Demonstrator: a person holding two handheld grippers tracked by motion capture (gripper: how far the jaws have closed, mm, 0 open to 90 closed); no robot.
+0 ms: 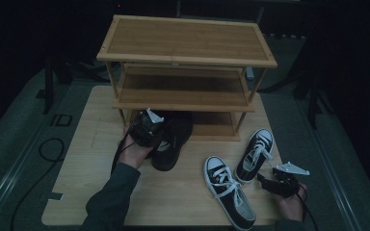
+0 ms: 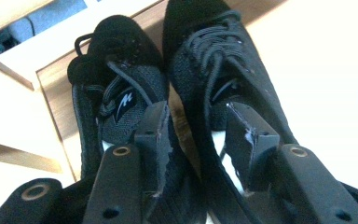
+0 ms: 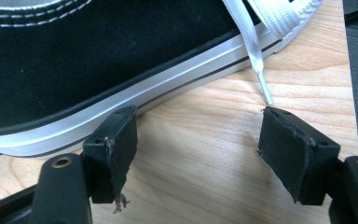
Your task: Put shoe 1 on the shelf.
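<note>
A pair of black knit shoes lies on the table with its toes under the bamboo rack's lowest shelf. My left gripper reaches in from behind the heels. In the left gripper view one jaw sits inside the left shoe and the other inside the right shoe. My left gripper is shut on their two neighbouring collar walls. My right gripper rests low near the table's front right, open and empty, beside the white sole of a black canvas sneaker.
The three-shelf bamboo rack stands at the back of the wooden table. Two black-and-white sneakers lie at the right, one near the front edge, one angled toward the rack. A white lace tip lies close to the right jaw.
</note>
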